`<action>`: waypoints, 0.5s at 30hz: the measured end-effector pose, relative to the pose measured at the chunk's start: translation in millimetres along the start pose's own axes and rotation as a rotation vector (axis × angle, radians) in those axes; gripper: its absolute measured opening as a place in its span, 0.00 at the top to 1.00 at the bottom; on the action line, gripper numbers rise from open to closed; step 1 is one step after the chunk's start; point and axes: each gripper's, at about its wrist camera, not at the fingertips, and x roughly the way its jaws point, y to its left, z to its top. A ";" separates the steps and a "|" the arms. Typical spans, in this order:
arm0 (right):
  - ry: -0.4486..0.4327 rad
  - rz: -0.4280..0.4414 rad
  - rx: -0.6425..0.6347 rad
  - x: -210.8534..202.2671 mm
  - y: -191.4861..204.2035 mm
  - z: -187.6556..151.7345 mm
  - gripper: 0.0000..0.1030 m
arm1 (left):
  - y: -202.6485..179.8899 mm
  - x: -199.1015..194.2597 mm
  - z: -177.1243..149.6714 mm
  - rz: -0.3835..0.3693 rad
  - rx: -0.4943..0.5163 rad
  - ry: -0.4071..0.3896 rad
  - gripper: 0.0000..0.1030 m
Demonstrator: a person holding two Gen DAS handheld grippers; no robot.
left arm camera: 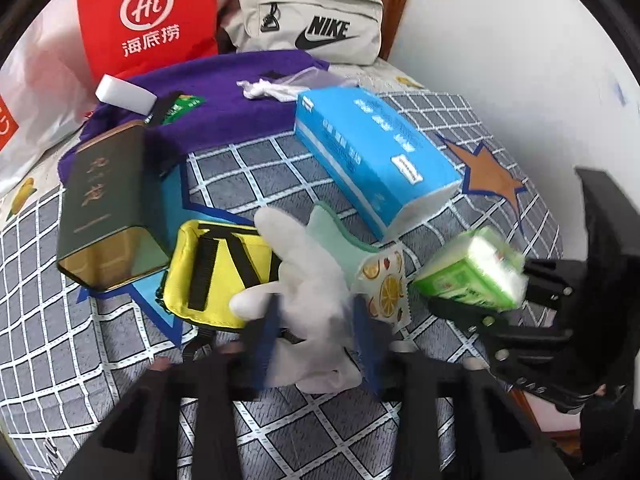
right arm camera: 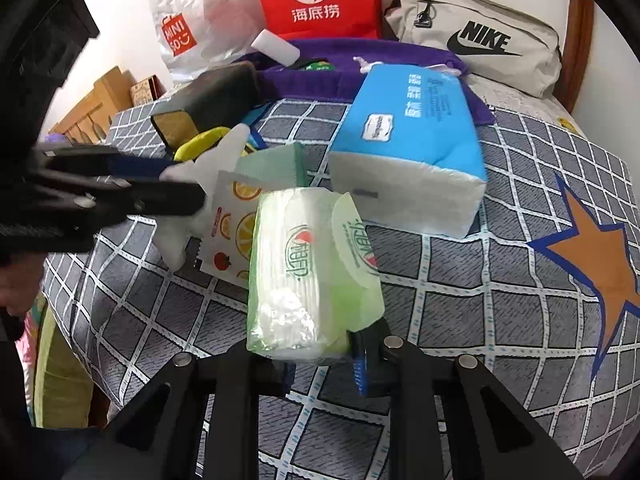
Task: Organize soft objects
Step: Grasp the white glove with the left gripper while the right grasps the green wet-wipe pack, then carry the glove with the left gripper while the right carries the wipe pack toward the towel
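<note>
While both tools are already loaded, the coming move turns on where each soft thing sits against its carrier: in the left wrist view the left gripper is clamped on a limp white fabric glove at the lower centre of the frame, its blue pads pinching the palm, the glove's long axis running away from the tool toward the upper left with the fingers pointing that way. To the lower right of that frame the right gripper is closed on a small green plastic-wrapped tissue pack, which appears lifted off the grey checked bedspread. In the right wrist view the same pack fills the centre, its long axis along the fingers and its crinkled end nearest the camera. The glove looks thin and floppy and would likely droop; the pack looks squashy. A large blue tissue pack lies beyond, right of centre, nearer the right hand, and a fruit-printed sachet lies between the two grippers.
</note>
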 end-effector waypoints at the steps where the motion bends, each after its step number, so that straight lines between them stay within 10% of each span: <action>1: -0.002 0.006 0.004 -1.7 -0.9 0.4 0.79 | 0.4 1.4 0.0 0.001 0.002 0.001 0.79; 15: -0.046 0.000 0.007 -21.0 -5.6 19.7 0.79 | 21.0 -41.3 6.8 0.018 -0.026 -0.115 0.88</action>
